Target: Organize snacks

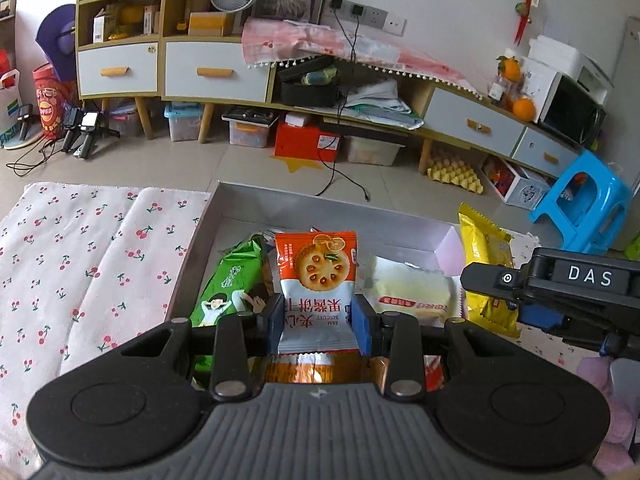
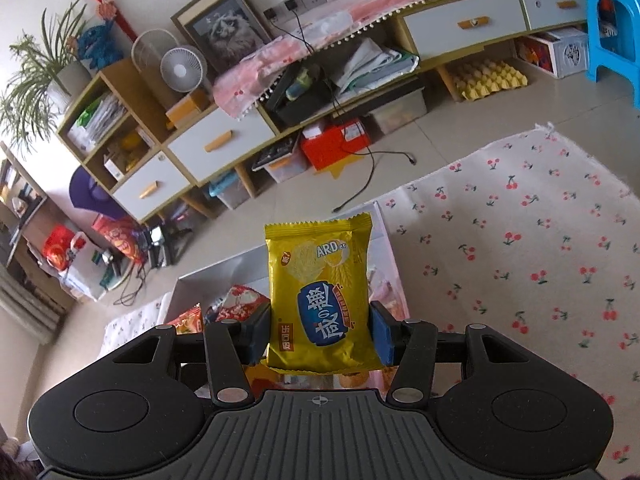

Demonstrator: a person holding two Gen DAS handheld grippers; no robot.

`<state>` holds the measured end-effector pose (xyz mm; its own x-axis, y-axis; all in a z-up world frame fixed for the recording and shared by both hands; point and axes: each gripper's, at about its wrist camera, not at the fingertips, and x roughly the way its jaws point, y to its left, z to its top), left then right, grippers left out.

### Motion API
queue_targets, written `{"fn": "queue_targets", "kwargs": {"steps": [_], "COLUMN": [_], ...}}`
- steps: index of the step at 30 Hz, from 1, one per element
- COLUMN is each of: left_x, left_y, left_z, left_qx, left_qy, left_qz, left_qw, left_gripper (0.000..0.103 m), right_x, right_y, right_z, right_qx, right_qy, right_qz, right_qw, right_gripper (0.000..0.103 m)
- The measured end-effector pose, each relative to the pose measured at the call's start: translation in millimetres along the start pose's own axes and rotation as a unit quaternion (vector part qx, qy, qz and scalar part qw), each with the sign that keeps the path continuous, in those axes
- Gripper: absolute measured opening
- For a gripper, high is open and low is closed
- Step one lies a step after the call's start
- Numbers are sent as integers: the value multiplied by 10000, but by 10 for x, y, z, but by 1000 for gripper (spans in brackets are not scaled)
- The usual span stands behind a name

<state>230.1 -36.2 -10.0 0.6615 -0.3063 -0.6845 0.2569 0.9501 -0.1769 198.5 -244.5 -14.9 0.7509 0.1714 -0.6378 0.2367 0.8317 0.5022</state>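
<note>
My left gripper [image 1: 319, 322] is shut on an orange-and-white jam biscuit packet [image 1: 316, 276] and holds it upright above the grey box [image 1: 304, 204]. In the box lie a green snack packet [image 1: 228, 280] and a pale yellow packet [image 1: 412, 292]. My right gripper [image 2: 320, 334] is shut on a yellow biscuit packet [image 2: 320, 292], held upright over the box's right part [image 2: 224, 266]. The same yellow packet [image 1: 486, 264] and the right gripper's body show at the right of the left wrist view. Red snack packets [image 2: 236, 304] lie in the box below.
The box rests on a white cloth with cherry print [image 1: 88, 264], which spreads to the right in the right wrist view [image 2: 532, 240]. Beyond it are tiled floor, a low cabinet with drawers [image 1: 216, 72], a loose cable [image 1: 340, 184] and a blue stool [image 1: 584, 204].
</note>
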Motion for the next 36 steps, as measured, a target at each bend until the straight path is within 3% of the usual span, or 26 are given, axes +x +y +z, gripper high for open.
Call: {"fn": "queue_targets", "kwargs": {"steps": [5,12,17,24,28,36], "left_x": [-7,-37,-137,-308,-467,-682], "left_y": [1,-10,-18,8,24,-25], "left_z": [5,-10,-3,-73,-139,-221], "left_qx": [66,156,254,176,314,203], "left_qy": [-100,-81,-79,264,307,533], "left_qz": [-67,-67,-3,191,310,471], "left_qw": [9999,9998,9996,9993,9986,9973], "left_gripper": [34,53,68,85,91,97], "right_x": [99,58,-74,-346,-541,-913], "right_y": [-27,-86,-29,-61,-113,26], "right_z": [-40,-21,-2,-11,-48,-194], "right_qx": [174,409,144,-31,-49,-759], "right_qy": [22,65,32,112,186,436], "right_qz": [85,156,76,-34,-58,-429], "right_qw": [9998,9990,9999,9999,9998,9952], "right_gripper": [52,69,73,77,82,82]}}
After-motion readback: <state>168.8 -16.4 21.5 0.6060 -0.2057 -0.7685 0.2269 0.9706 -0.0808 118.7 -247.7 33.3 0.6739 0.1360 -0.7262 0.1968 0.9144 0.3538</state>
